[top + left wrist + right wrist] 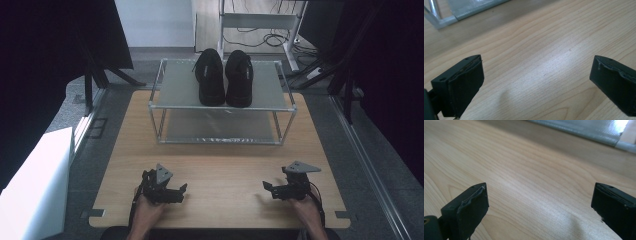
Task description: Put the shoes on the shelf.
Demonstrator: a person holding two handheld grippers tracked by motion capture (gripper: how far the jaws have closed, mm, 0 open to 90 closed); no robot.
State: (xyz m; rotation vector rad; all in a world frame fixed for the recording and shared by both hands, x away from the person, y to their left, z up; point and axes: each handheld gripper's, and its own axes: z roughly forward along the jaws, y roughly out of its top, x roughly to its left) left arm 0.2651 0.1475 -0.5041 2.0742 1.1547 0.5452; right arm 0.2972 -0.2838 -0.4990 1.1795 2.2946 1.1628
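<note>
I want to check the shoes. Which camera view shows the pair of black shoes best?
The high view: the black shoes stand side by side on the rack's top shelf. The gripper views give only the rack's lower edge and the table.

Wooden table [220, 150], 1 white box [35, 185] at its left (on the floor), cables [270, 37] behind, dark curtains [390, 75] right.

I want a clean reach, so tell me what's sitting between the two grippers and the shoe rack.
Nothing: in the high view, only bare wooden table lies between the left gripper, the right gripper and the shoe rack holding the black shoes.
</note>
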